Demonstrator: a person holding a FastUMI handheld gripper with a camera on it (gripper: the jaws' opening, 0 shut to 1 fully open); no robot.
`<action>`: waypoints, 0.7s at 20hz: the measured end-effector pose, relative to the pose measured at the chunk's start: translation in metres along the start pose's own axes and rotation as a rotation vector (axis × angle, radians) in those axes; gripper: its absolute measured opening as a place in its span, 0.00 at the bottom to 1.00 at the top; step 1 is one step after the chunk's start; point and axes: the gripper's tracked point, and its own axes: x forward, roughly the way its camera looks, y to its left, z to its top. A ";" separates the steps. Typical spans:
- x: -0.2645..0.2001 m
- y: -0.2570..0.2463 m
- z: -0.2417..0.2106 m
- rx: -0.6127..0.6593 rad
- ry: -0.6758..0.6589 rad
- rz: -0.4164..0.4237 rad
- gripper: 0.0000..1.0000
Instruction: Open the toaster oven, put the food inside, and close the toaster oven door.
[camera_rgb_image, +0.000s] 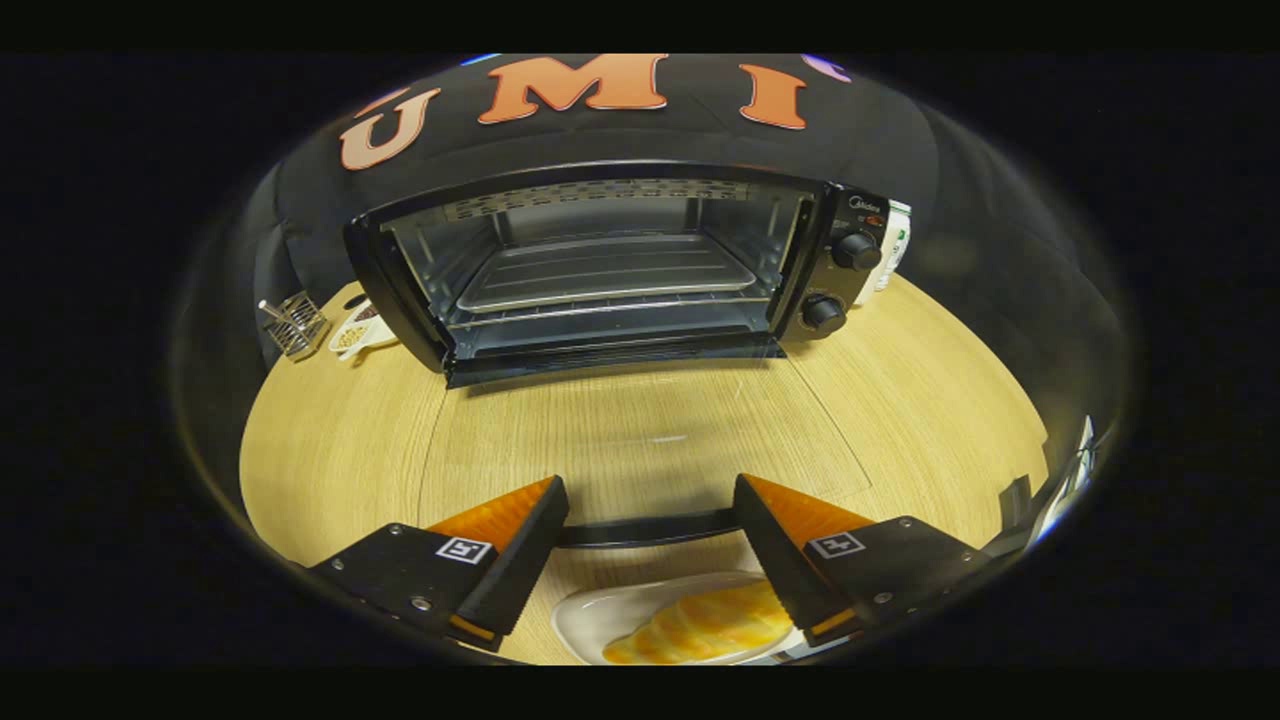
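now the toaster oven (610, 270) stands open, its glass door (640, 440) flat on the table toward me. my gripper (651, 545) hangs with fingers apart, empty, above the croissant (705, 625) on its white plate (590, 615), just short of the door handle (650, 530). next i judge: drop and pinch the croissant.

Gripper (650, 520) level and facing forward — jaws spread wide, gripping nothing.
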 end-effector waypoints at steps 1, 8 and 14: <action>-0.001 0.001 -0.002 0.001 -0.012 0.002 0.99; -0.014 0.002 0.006 0.050 -0.034 -0.011 1.00; -0.050 -0.003 -0.028 0.093 0.005 -0.045 0.99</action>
